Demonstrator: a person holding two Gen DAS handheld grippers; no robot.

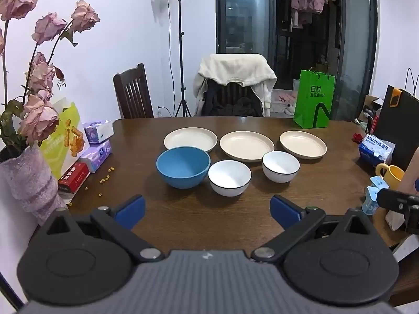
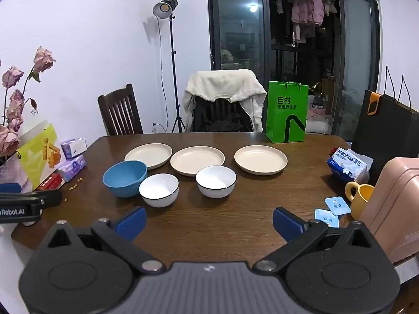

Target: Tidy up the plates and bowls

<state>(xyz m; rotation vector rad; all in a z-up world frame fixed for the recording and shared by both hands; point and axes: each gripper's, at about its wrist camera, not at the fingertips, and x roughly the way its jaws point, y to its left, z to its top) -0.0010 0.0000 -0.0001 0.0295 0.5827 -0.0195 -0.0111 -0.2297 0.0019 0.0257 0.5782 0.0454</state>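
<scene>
Three cream plates stand in a row across the brown table: left plate, middle plate, right plate. In front of them sit a blue bowl and two white bowls with dark rims, one nearer and one to the right. My left gripper hovers open above the near table edge, short of the bowls. My right gripper is likewise open with nothing between its blue pads.
A vase of dried roses, tissue packs and boxes crowd the left side. A green bag, black bag, tissue pack, yellow mug, small cups and a pink case line the right. Chairs stand behind the table.
</scene>
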